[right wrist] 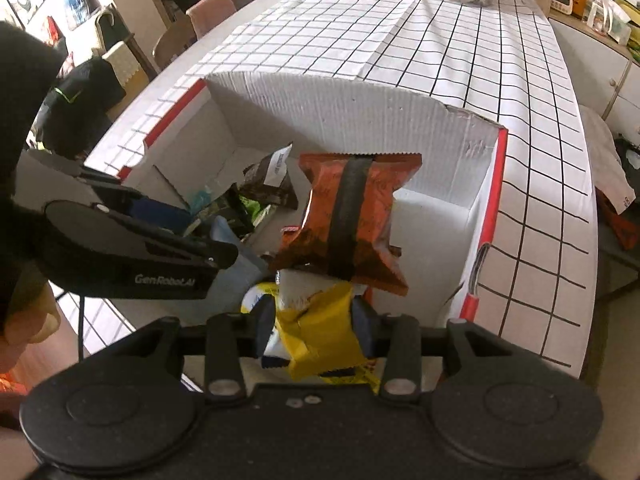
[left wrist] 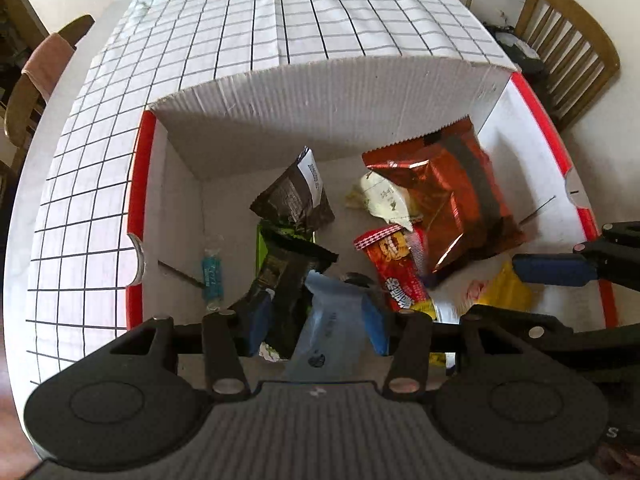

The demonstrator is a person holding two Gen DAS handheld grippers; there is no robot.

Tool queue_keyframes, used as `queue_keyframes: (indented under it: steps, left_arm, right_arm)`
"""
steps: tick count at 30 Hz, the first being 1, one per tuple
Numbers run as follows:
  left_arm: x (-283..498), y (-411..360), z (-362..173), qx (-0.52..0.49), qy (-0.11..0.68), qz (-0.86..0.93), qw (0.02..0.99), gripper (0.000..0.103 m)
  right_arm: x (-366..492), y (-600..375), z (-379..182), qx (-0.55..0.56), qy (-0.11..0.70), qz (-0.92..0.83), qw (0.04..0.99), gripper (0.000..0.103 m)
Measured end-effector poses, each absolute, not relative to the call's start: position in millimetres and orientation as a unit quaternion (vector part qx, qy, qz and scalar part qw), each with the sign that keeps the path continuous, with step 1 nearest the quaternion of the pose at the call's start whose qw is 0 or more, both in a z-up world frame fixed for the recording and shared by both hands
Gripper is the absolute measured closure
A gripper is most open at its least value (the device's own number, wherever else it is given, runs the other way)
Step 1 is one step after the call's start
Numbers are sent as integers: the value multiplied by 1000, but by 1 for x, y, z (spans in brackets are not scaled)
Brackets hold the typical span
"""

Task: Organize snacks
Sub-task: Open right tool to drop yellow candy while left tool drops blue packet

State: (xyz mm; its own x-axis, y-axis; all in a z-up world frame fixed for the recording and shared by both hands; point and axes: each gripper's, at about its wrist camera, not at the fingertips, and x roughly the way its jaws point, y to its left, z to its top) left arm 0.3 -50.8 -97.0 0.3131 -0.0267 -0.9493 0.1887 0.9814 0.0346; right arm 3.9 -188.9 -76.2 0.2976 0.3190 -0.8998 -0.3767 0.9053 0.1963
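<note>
— What had the left hand-held gripper [left wrist: 316,320] got?
— A pale blue packet [left wrist: 328,312] and a black one [left wrist: 284,280], pinched together over the white box [left wrist: 280,120] on the bench [left wrist: 248,28].
— The right hand-held gripper [right wrist: 314,326]?
— Clamped on a yellow packet [right wrist: 320,336] — inside that box too.

My left gripper [right wrist: 224,256] carries the brand "GenRobot.AI" in pale letters on its black side. An "S" shows at the edge of my left gripper's body in its own view. The print on the snack packets is too blurred to read.
</note>
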Motion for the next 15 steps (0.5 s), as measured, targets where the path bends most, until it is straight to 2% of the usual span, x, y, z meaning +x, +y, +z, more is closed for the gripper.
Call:
queue_keyframes:
  steps: [3, 12, 15]
  left_arm:
    - [-5, -50, -90, 69, 572, -62, 815, 53]
    - [-25, -37, -56, 64, 523, -66, 848, 33]
    - [-29, -32, -47, 66, 507, -67, 857, 29]
  right_arm:
    - [0, -192, -72, -14, 545, 220, 809, 61]
    - [-16, -192, -52, 10, 520, 224, 824, 59]
    - [-21, -191, -43, 20, 504, 220, 835, 51]
